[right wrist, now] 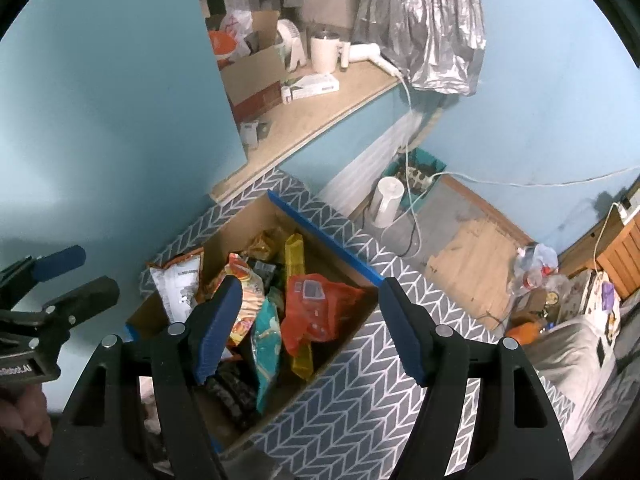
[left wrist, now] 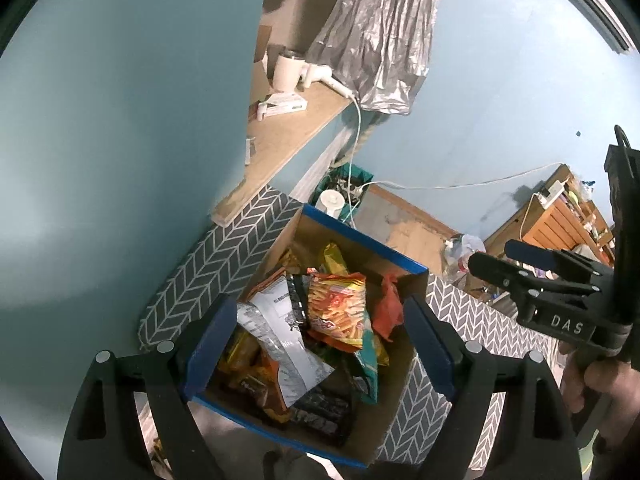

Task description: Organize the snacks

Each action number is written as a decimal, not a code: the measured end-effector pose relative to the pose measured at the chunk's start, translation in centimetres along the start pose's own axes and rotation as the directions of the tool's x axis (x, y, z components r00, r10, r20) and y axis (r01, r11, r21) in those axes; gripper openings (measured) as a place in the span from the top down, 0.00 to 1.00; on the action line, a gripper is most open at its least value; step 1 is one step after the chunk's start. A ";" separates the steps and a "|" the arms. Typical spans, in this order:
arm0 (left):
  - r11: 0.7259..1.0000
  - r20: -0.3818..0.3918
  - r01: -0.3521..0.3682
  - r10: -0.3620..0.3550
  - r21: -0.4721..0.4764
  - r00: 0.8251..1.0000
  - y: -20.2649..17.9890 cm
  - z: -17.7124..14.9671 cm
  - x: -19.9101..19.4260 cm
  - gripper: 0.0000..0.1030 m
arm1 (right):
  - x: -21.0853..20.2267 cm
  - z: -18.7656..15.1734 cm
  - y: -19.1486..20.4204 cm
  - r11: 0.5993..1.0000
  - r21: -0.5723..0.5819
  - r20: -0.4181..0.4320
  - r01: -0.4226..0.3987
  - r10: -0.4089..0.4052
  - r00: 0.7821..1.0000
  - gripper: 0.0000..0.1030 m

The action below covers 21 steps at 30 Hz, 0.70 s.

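Note:
A cardboard box with a blue rim (left wrist: pixel 362 236) (right wrist: pixel 328 234) stands on a grey herringbone cloth (left wrist: pixel 208 264) (right wrist: pixel 352 392). It holds several snack packets: an orange chips bag (left wrist: pixel 340 308) (right wrist: pixel 244 284), a white-backed packet (left wrist: pixel 280 344) (right wrist: pixel 176 284), a red-orange packet (left wrist: pixel 386 304) (right wrist: pixel 316 312), a yellow bar (right wrist: pixel 296 256) and dark bars (left wrist: pixel 320 412) (right wrist: pixel 232 392). My left gripper (left wrist: pixel 320 344) is open and empty above the box. My right gripper (right wrist: pixel 312 328) is open and empty above the box's right half. Each gripper shows at the edge of the other's view.
A wooden shelf (left wrist: pixel 288 136) (right wrist: pixel 320 116) by the blue wall carries a white tumbler (right wrist: pixel 324 54), a hair dryer (right wrist: pixel 368 54) and small boxes. A silver plastic cover (left wrist: pixel 380 32) hangs above. On the floor are a white jug (right wrist: pixel 386 202), cables, clutter and a wooden rack (left wrist: pixel 560 216).

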State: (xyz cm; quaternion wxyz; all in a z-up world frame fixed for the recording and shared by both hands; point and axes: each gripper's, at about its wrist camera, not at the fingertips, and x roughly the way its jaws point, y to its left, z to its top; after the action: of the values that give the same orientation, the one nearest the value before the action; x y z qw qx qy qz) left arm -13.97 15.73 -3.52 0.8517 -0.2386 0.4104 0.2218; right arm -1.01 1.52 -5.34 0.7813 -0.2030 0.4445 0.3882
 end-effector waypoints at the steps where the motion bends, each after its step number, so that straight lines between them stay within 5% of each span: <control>1: 1.000 0.002 0.007 -0.007 0.002 1.000 -0.1 -0.1 -0.2 0.16 | -0.3 -0.1 -0.1 1.000 0.002 0.003 0.004 -0.004 1.000 0.31; 21: 0.999 0.010 0.039 -0.039 0.008 0.999 -0.7 -0.8 -2.0 0.13 | -3.4 -1.6 -0.9 0.997 0.070 0.045 0.030 -0.033 0.998 0.30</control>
State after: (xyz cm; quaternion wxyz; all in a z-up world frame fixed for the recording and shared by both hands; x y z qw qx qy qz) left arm -15.15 14.31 -2.21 0.8590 -0.2422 0.4020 0.2046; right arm -2.19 -1.56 -3.29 0.8041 -0.1735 0.4363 0.3646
